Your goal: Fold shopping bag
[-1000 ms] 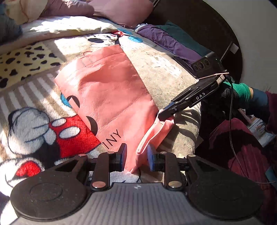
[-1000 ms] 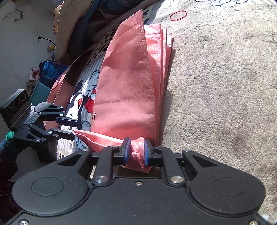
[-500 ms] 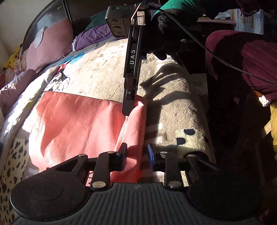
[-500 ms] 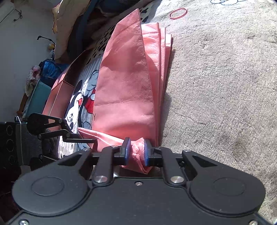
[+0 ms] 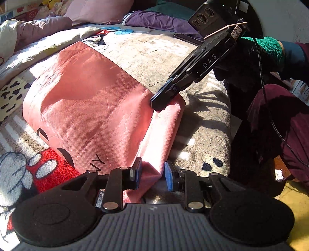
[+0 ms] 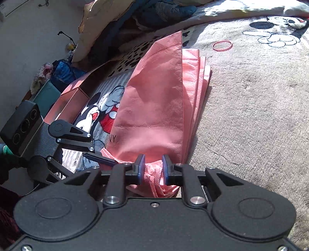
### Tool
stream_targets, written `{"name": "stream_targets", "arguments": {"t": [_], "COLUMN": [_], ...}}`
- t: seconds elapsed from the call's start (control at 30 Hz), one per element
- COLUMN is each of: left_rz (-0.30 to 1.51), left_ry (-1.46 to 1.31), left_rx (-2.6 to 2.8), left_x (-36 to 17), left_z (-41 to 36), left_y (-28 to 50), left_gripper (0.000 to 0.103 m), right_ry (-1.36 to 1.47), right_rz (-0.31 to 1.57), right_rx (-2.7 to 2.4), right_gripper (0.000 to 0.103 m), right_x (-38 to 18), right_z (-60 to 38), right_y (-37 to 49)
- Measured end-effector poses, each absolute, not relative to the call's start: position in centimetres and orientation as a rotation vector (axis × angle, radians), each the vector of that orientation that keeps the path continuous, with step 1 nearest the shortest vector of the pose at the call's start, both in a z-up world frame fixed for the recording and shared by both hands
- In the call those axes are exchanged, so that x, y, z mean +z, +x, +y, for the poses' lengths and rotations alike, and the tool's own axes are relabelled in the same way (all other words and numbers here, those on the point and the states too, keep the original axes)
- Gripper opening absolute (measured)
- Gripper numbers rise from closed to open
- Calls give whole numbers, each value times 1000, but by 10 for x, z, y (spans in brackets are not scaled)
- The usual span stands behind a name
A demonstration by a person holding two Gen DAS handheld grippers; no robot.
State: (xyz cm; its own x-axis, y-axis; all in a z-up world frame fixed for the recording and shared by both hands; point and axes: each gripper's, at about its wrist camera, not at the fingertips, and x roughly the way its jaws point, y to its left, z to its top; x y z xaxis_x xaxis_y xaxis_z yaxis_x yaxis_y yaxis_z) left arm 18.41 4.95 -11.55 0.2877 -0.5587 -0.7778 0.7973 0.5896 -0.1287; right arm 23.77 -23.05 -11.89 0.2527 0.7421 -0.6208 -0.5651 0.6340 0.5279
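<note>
A pink shopping bag [image 5: 92,108] lies flat on a cartoon-print blanket [image 5: 154,54], its near end lifted into a loose roll. My left gripper [image 5: 153,174] is open, with the near corner of that roll lying between its pads. My right gripper [image 5: 160,103] comes in from the upper right and is pinched on the far corner of the same end. In the right wrist view the right gripper [image 6: 153,169] is shut on bunched pink fabric of the bag [image 6: 154,108]. The left gripper [image 6: 102,158] touches the bag's edge at the left.
A red rubber band [image 6: 222,46] lies on the blanket [image 6: 251,115] beyond the bag. Pillows [image 5: 96,9] and purple clothing [image 5: 160,21] are at the bed's far side. A gloved hand [image 5: 251,58] holds the right gripper. A pink box [image 6: 71,96] stands beside the bed.
The left gripper swung around the bag's end and came back in closer, so the rolled edge now lies between its pads. The right gripper has kept its grip on the bag's corner.
</note>
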Motion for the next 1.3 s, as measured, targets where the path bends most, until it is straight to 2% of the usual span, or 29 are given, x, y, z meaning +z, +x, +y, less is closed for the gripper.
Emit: {"name": "stream_targets", "arguments": {"t": [0.03,0.1,0.23,0.3,0.4,0.5,0.63,0.97,1.13,1.3], "left_rz": [895,901,915,931,945,952,954,860,748,804], "left_ry": [308,303,321,314,328,324,292,62,140,79], "left_rx": [-925,-924,-933,-932,-938,-947,-961,-987,-1043,-1013], "left_x": [-115,-115,-114,-113,-112,-112,-114,-132,-126,-127], "left_z": [50,51,48,47,45,45,49,84,96,100], "left_y": [184,185,187,188,191,194,198,191,177,184], "left_gripper": [25,25,25,25,25,26,26,26,26,26], "right_ry": [198,164,30,-38,-241,-233,-210,-167,-159,-166], "right_rz": [922,817,585,549,575,649,691,576,538,535], "right_rx": [896,873,922,996,1059,1030,998,976,976,969], "right_gripper": [27,29,28,26,21,10,5,3,3,3], "right_x": [-114,-100,-73,-68,-78,-98,-113,-137,-140,-138], "right_z": [-233,-239,-249,-235,-193,-182,-188,-196,-199,-197], "right_y": [233,223,192,182,169,188,198,185,178,175]}}
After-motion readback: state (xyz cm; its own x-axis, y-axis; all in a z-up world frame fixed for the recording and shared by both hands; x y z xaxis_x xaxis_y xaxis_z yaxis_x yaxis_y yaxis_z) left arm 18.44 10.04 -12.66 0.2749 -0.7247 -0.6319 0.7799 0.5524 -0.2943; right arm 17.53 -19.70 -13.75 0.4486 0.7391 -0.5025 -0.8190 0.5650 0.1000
